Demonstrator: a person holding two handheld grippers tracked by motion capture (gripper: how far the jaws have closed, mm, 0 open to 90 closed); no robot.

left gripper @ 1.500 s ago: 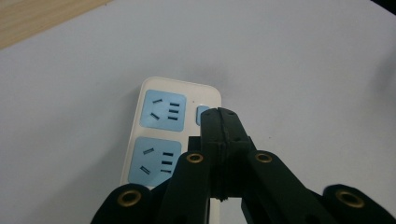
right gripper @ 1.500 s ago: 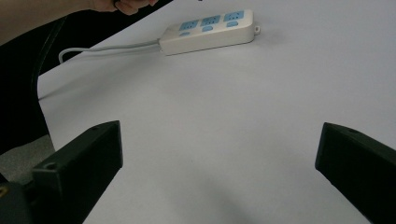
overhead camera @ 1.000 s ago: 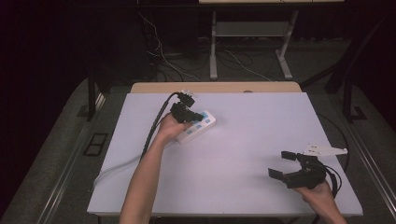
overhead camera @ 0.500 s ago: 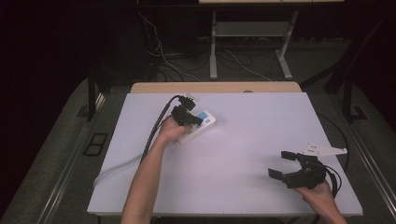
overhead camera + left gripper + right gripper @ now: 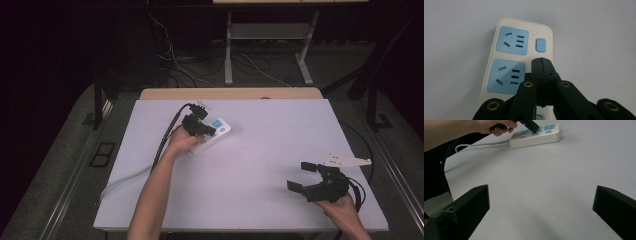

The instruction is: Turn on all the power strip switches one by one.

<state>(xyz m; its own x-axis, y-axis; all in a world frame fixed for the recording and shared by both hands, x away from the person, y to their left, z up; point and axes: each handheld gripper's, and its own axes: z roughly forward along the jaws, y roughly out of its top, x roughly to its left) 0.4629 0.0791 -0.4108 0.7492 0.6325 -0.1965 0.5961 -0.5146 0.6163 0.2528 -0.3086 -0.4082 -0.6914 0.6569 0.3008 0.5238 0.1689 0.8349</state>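
We see a white table (image 5: pixel 260 165), matte top, with a tan wooden strip along its far edge. A white power strip (image 5: pixel 214 134) with blue sockets lies flat on it, far-left of centre, tilted diagonally. Its pale cord (image 5: pixel 122 178) runs along the top toward the near-left edge. Table stands on grey floor (image 5: pixel 65 165).

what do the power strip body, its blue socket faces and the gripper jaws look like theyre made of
Power strip body: likely glossy white moulded plastic, with smooth rounded corners and a soft sheen. Blue socket faces: probably matte plastic inserts, flat in colour, with crisp cut slots. Left gripper jaws: seemingly matte black hard plastic, perhaps printed, with brass-coloured metal rings at the pivots. They are closed together over the strip.
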